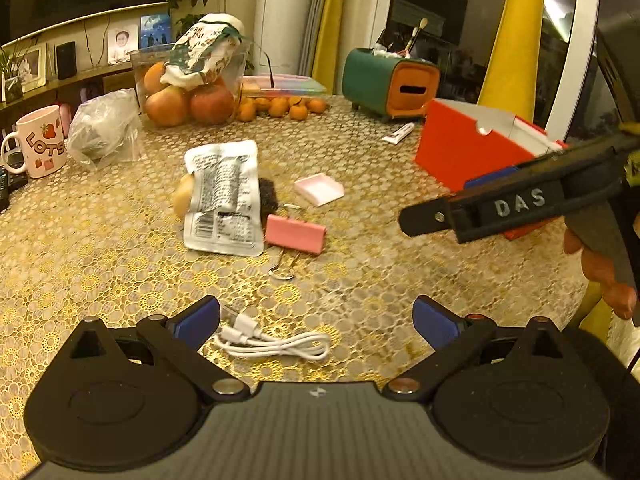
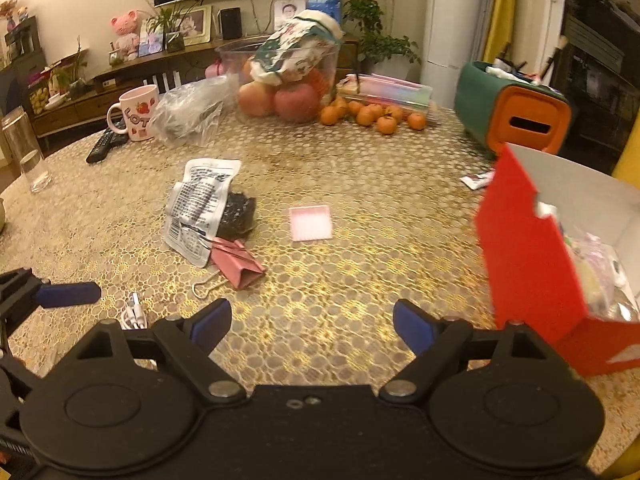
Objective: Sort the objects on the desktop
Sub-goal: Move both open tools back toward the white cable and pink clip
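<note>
My left gripper (image 1: 316,320) is open and empty, just above a coiled white USB cable (image 1: 272,340) on the gold-patterned table. Beyond it lie a pink binder clip (image 1: 294,234), a silver snack packet (image 1: 222,198) over a black fuzzy thing (image 1: 268,196), and a small pink tray (image 1: 320,189). My right gripper (image 2: 312,324) is open and empty, beside the open red box (image 2: 532,264) that holds several packets. In the right wrist view the clip (image 2: 240,264), packet (image 2: 200,208), pink tray (image 2: 311,223) and cable (image 2: 134,312) show. The right gripper's body (image 1: 520,204) crosses the left wrist view in front of the red box (image 1: 464,148).
A clear bowl of apples and oranges (image 1: 192,84), small tangerines (image 1: 280,106), a green and orange holder (image 1: 388,82), a pink mug (image 1: 40,140), a plastic bag (image 1: 104,128) and a small tube (image 1: 398,133) ring the far table. A remote (image 2: 104,146) and a glass (image 2: 28,152) stand at the left.
</note>
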`<state>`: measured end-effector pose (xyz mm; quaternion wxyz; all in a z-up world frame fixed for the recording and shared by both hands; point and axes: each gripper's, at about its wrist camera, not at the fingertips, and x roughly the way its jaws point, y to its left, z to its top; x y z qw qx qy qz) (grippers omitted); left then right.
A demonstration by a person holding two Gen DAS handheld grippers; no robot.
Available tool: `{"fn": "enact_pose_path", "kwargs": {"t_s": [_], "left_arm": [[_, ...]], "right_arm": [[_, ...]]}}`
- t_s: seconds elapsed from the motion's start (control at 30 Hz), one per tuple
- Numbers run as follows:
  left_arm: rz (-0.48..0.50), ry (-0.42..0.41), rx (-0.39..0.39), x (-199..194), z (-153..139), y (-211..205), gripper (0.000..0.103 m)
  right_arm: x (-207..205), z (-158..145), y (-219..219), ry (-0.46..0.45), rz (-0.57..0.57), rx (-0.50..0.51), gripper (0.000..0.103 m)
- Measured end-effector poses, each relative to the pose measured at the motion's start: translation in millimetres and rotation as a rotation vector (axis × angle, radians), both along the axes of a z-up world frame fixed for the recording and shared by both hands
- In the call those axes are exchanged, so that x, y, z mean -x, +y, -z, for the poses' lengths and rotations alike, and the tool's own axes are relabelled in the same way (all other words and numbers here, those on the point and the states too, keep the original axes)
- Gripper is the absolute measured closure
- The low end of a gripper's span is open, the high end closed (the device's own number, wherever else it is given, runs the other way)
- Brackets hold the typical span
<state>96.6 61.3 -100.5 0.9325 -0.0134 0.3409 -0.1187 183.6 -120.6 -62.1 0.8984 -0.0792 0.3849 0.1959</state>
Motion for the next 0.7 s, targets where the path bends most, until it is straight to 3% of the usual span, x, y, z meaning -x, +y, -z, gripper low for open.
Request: {"fn": "enact_pose_path", "kwargs": {"t_s": [0.37,0.7], "left_arm": [[-0.001,-0.032,-0.044,-5.5,12.9,7.9,0.000],[-0.003,-0.009,-0.046,-11.6,29.6,9.3,0.000]], "right_arm": [[-19.2,17.7,40.5,0.022,-0.067,0.008,0.016],[-41.6,37.3,58.8,0.066,-0.068,0.021,0.019]]}}
